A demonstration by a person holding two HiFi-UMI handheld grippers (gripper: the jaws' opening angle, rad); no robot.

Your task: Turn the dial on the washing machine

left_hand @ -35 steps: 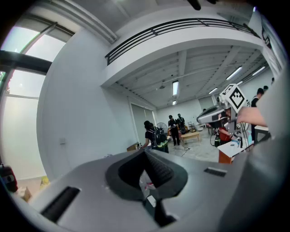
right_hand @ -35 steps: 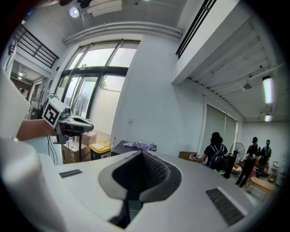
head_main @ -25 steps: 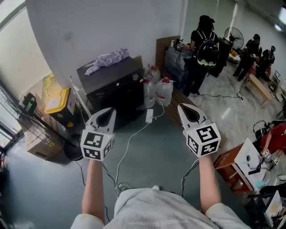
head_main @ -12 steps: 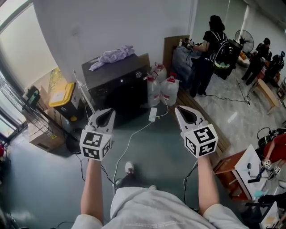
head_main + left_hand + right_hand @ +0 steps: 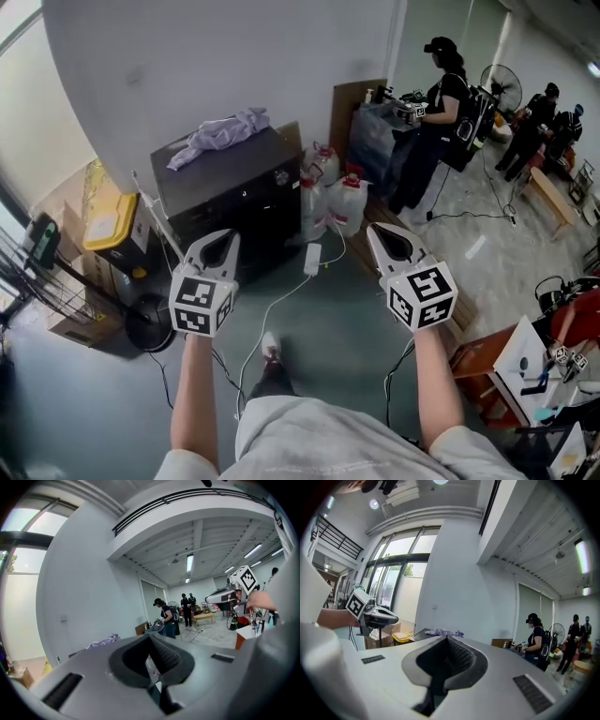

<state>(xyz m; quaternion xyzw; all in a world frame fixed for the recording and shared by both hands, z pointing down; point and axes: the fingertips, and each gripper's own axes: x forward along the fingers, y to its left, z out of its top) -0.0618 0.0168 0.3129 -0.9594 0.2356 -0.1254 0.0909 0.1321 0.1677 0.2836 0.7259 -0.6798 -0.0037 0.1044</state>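
Note:
The washing machine (image 5: 225,199) is a black box against the white wall, with a crumpled pale cloth (image 5: 217,134) on its lid. A small light dial (image 5: 281,176) shows on its upper front panel. My left gripper (image 5: 223,235) is held in the air short of the machine's front, jaws together, nothing in them. My right gripper (image 5: 379,231) hovers to the right of the machine, level with the left one, also shut and empty. The left gripper (image 5: 150,637) and the right gripper (image 5: 447,640) each look over shut jaws toward the wall.
White jugs (image 5: 347,202) stand right of the machine. A power strip (image 5: 312,259) with a white cable lies on the floor before it. A yellow-lidded box (image 5: 111,221) sits to its left. People (image 5: 441,103) stand at the back right, and a white table (image 5: 525,342) is near right.
Both grippers keep their pose, shut and empty. The view has shifted a little and the machine sits slightly lower left. A foot has come into view below.

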